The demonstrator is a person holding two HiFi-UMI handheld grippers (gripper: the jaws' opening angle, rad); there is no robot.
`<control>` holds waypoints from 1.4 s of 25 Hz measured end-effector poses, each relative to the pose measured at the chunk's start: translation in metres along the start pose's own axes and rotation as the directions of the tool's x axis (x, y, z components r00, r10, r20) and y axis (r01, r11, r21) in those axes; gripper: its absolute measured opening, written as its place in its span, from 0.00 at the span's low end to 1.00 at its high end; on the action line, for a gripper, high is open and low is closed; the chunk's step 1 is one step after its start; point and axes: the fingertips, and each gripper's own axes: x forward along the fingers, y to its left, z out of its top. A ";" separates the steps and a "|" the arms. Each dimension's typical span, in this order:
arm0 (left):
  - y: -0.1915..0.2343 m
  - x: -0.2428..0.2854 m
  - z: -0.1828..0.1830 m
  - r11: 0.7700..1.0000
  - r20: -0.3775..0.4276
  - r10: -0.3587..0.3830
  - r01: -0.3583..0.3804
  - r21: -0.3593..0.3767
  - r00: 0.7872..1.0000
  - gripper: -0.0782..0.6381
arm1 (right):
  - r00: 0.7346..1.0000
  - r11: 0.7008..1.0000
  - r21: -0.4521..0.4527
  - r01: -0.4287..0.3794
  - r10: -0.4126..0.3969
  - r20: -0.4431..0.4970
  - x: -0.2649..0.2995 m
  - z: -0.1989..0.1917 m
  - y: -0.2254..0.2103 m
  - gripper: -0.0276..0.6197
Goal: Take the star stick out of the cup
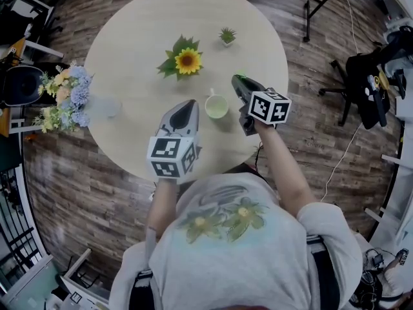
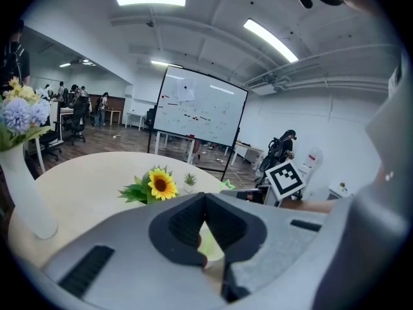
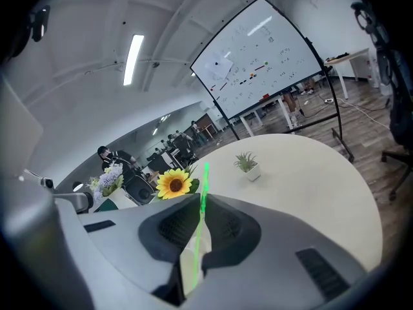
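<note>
So the green star stick (image 3: 204,173) is pinched in the right tongs (image 3: 201,200), which are clenched tight on it. Its top pokes up past the tips, and the rest runs down between the pads, where its lower end gets lost behind the tongs. In the head view the stick's green tip (image 1: 240,76) shows right at the nose of the right tongs (image 1: 237,81), just up and to the right of the cup (image 1: 217,106).

The cup is pale green and stands upright on the round worktop (image 1: 129,31), near its lower edge, in the middle of the frame. The left tongs (image 1: 189,104) hang just to the cup's left. They're closed with nothing in them, and the left gripper view only shows a sliver of the cup (image 2: 210,243) through the gap behind the tips (image 2: 205,197).

Further up the worktop there's a sunflower (image 1: 188,61) lying flat, with a tiny potted plant (image 1: 227,36) to its upper right. A bunch of flowers (image 1: 68,95) sits over at the left edge.
</note>
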 end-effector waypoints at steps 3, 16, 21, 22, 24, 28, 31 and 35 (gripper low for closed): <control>0.000 -0.001 0.000 1.000 0.001 0.001 -0.001 0.000 1.000 0.11 | 1.000 1.000 -0.017 0.001 -0.001 0.000 -0.002 0.000 0.002 0.09; 0.006 -0.004 -0.002 1.000 0.000 0.013 -0.013 -0.004 1.000 0.11 | 0.999 0.989 -0.141 -0.047 0.049 0.005 -0.007 0.004 0.028 0.09; 0.005 -0.005 -0.001 1.000 0.004 0.012 -0.012 -0.003 1.000 0.11 | 0.997 0.979 -0.193 -0.066 0.070 0.014 -0.012 0.005 0.042 0.09; 0.005 -0.005 -0.001 1.000 0.004 0.011 -0.011 -0.002 1.000 0.11 | 0.997 0.977 -0.203 -0.067 0.072 0.019 -0.012 0.006 0.045 0.09; 0.003 -0.005 -0.001 1.000 0.006 0.007 -0.007 0.001 1.000 0.11 | 0.997 0.973 -0.219 -0.068 0.077 0.030 -0.014 0.008 0.049 0.09; 0.002 -0.008 -0.004 1.000 0.007 0.003 -0.003 0.003 1.000 0.11 | 0.995 0.967 -0.245 -0.069 0.083 0.050 -0.018 0.012 0.058 0.09; 0.002 -0.011 -0.004 1.000 0.012 0.004 -0.004 0.001 1.000 0.11 | 0.994 0.964 -0.255 -0.069 0.088 0.062 -0.022 0.016 0.063 0.09; 0.004 -0.018 -0.003 1.000 0.018 0.008 -0.008 -0.003 1.000 0.11 | 0.993 0.963 -0.263 -0.061 0.086 0.083 -0.029 0.022 0.071 0.09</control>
